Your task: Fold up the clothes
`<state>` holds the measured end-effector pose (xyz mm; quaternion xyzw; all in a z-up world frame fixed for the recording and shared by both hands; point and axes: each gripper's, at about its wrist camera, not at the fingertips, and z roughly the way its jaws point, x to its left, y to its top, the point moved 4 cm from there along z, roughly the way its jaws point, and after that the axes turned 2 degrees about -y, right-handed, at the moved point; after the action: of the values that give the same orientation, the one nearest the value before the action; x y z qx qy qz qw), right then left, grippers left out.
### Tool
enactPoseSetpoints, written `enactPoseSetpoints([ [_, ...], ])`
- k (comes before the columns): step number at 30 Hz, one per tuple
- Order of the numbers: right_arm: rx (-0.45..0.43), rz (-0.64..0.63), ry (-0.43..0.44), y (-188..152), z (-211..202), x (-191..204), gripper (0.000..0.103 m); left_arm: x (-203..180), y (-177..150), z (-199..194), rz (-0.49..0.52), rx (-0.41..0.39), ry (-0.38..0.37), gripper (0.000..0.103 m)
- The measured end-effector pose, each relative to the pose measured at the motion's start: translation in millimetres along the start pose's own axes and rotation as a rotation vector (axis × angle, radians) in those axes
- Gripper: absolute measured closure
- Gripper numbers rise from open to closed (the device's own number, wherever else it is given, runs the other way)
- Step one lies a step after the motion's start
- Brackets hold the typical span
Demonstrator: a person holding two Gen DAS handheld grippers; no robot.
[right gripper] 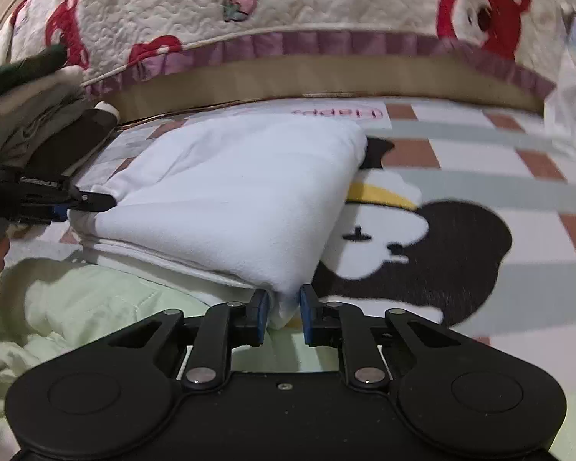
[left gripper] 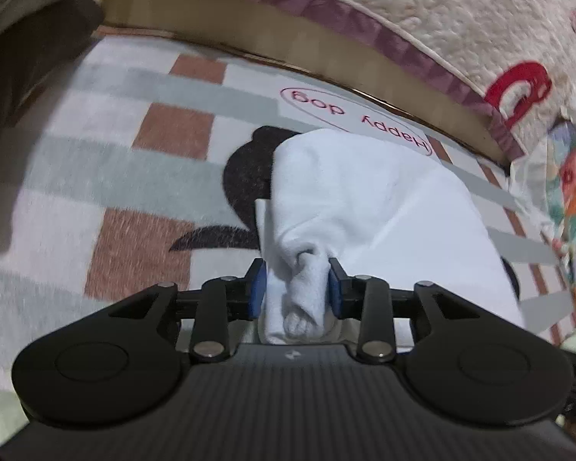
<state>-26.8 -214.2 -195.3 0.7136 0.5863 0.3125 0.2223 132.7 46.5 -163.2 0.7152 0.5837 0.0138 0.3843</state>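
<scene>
White garment (right gripper: 230, 192) is folded into a thick slab on the checked rug (right gripper: 480, 192), just below the quilted bed edge (right gripper: 307, 7). Right gripper (right gripper: 282, 309) is pinched on its near corner, so the cloth fans out toward 11 o'clock from the pads. Left gripper (left gripper: 297, 288) is clamped on a bunched corner too, with the garment running off toward 1 o'clock. In the right view its long axis goes roughly 8 to 2.

My way lies open across the checked rug (right gripper: 460, 142) right of the white garment (right gripper: 230, 192); beyond it, the quilted bed (right gripper: 288, 7) blocks passage.
</scene>
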Motion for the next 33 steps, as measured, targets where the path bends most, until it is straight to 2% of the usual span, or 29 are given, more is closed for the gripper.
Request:
enactPoseSetpoints([
  [2,0.012,0.027,0.008,-1,-2,-4,0.086,4,1,-3,-0.02,0.009,0.011,0.062],
  [3,0.013,0.03,0.011,-1,-5,-4,0.086,6,2,-4,-0.032,0.019,0.026,0.055],
  [4,0.013,0.033,0.014,-2,-7,-5,0.088,11,3,-5,-0.072,0.047,0.053,0.043],
  [5,0.007,0.032,0.018,-2,-10,-7,0.088,14,2,-6,-0.109,0.06,0.042,0.04],
  [6,0.004,0.045,0.039,-2,-12,-11,0.086,17,1,-6,-0.144,0.068,0.022,0.04],
  [8,-0.011,0.149,0.103,2,-14,-24,0.084,22,-1,-6,-0.215,0.084,-0.019,0.041],
  [12,-0.044,0.412,0.25,5,-11,-45,0.062,34,-5,-8,-0.356,0.116,-0.101,0.042],
  [14,-0.041,0.503,0.313,3,-8,-47,0.06,39,-7,-8,-0.427,0.132,-0.142,0.042],
  [17,-0.015,0.616,0.366,-3,0,-48,0.055,48,-10,-9,-0.532,0.156,-0.203,0.041],
  [19,0.001,0.64,0.361,-5,4,-48,0.054,53,-15,-9,-0.601,0.173,-0.246,0.038],
  [21,0.015,0.629,0.32,-2,8,-49,0.054,52,-20,-8,-0.585,0.173,-0.24,0.038],
  [24,0.063,0.604,0.263,14,19,-53,0.042,48,-18,-7,-0.509,0.17,-0.2,0.037],
  [26,0.084,0.61,0.262,26,29,-55,0.042,44,-17,0,-0.485,0.182,-0.184,0.035],
  [30,0.132,0.632,0.27,47,51,-61,0.042,28,-10,13,-0.382,0.211,-0.193,0.048],
  [33,0.195,0.662,0.3,56,75,-66,0.036,19,-4,25,-0.341,0.23,-0.177,0.046],
])
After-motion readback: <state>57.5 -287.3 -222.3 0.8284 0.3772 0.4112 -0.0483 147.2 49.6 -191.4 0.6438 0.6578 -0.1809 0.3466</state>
